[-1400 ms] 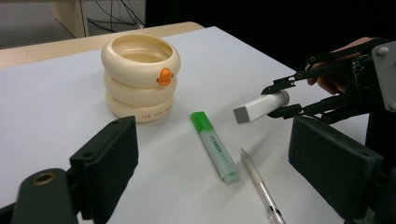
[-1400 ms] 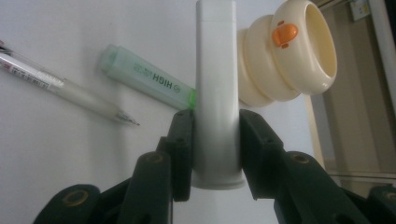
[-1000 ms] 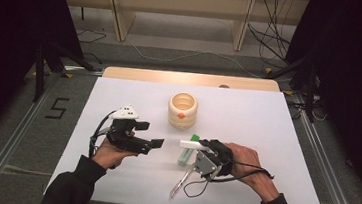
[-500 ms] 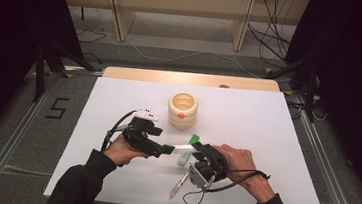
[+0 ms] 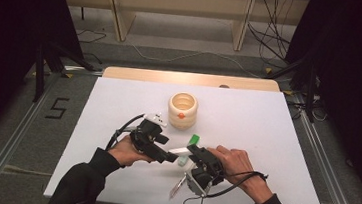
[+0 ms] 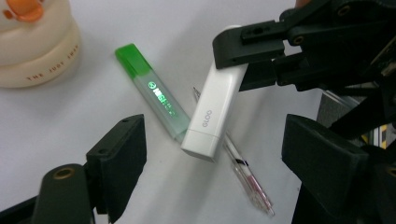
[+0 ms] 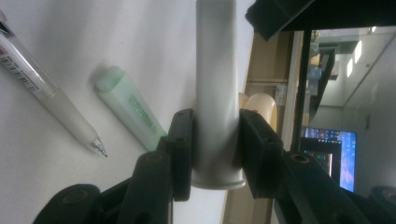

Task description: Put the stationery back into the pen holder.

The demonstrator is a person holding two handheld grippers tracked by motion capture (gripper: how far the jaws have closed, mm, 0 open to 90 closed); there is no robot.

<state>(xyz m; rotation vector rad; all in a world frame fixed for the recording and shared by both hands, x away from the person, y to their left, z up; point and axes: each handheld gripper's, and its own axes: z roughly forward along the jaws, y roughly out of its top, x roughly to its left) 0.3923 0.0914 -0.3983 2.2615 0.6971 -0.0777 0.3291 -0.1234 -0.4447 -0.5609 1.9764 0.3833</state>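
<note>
Lengthwise, the glue stick (image 6: 210, 112) is white, flat-sided, marked "GLOO" in grey.

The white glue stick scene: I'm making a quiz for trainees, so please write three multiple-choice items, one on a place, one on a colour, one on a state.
1. Where does the green highlighter lie?
A. on the white table near the cream cup
B. inside the cup
C. on the floor

2. What colour is the highlighter's cap?
A. red
B. green
C. black

3. How is the white glue stick held?
A. lying loose on the table
B. clamped in the left gripper
C. clamped in the right gripper

Answers: 1 A, the left gripper view shows it flat on the table beside the cup. 2 B, its end is bright green. 3 C, the right gripper's jaws press both its sides, while the left gripper's jaws stand apart from it.
</note>
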